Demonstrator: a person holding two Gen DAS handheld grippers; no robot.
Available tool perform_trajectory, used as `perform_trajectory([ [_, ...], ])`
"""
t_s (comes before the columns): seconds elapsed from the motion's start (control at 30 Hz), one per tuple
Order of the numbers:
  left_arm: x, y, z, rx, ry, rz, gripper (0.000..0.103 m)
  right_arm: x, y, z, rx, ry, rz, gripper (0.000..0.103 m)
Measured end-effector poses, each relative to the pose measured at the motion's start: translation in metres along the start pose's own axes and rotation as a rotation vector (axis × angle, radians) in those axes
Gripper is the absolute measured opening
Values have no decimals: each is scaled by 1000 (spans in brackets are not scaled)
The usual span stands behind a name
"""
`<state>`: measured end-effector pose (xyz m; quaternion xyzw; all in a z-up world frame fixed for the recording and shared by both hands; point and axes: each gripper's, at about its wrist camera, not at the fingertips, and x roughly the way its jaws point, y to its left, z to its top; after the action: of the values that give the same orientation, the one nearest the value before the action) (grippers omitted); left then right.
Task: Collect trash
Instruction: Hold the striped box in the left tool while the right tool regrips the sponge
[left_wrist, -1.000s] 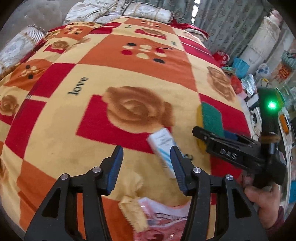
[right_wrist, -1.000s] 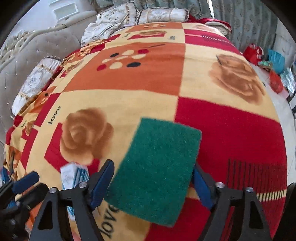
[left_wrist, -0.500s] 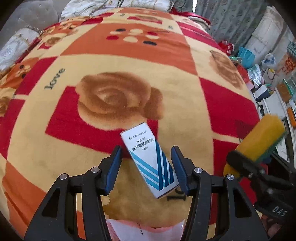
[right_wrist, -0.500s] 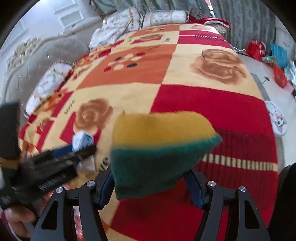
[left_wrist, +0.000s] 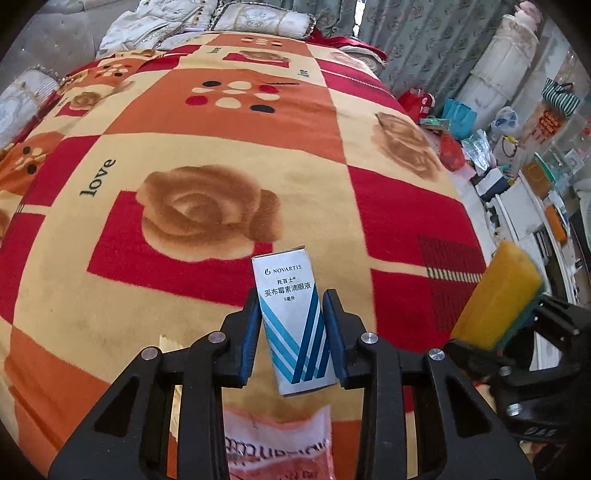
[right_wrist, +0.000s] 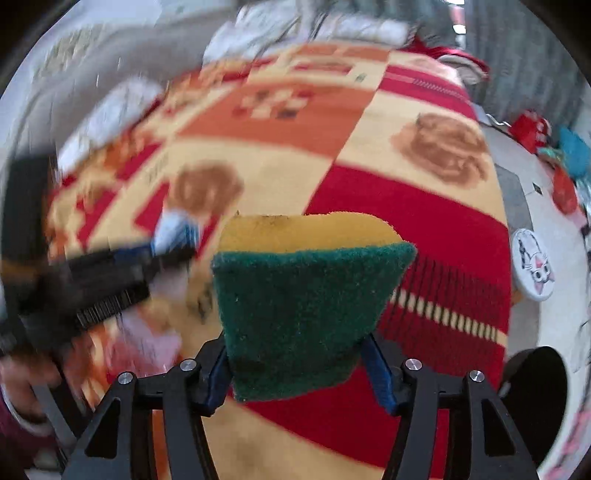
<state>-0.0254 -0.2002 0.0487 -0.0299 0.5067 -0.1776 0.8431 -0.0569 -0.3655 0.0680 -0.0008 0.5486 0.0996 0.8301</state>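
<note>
Our left tongs (left_wrist: 291, 332) are closing on the white and blue eye-drop box (left_wrist: 293, 321), low centre of frame, its long axis running up along the fingers, above the blanket (left_wrist: 221, 155). Our right tongs (right_wrist: 295, 373) are squeezing tighter on the green and yellow sponge (right_wrist: 299, 295), mid-frame and clear of the bed.

Bed w/ patterned blanket (left_wrist: 221, 147), curtains (left_wrist: 424, 40) behind.
</note>
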Motion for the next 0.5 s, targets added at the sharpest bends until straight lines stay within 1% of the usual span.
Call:
perform_trajectory([
  [0.07, 1, -1, -2, -5, 5, 4, 31, 13, 1, -3, 10, 24, -14, 64],
  [0.1, 1, -1, -3, -6, 7, 7, 31, 20, -1, -4, 22, 26, 0, 64],
  [0.17, 0, -1, -5, -4, 9, 14, 31, 34, -4, -7, 71, 8, 69, 65],
  [0.2, -1, -1, -6, -1, 7, 17, 31, 37, -5, -9, 83, -4, 89, 66],
  [0.3, -6, -1, -5, 2, -6, 26, 31, 41, -3, -17, 98, -50, 79, 69],
  [0.37, -7, 0, -5, 1, -11, 31, 31, 41, -2, -22, 109, -61, 88, 69],
  [0.47, -7, 1, -7, -2, -10, 33, 31, 37, 1, -27, 93, -80, 65, 70],
  [0.5, -7, 1, -7, -2, -9, 34, 31, 36, 2, -27, 88, -85, 67, 71],
])
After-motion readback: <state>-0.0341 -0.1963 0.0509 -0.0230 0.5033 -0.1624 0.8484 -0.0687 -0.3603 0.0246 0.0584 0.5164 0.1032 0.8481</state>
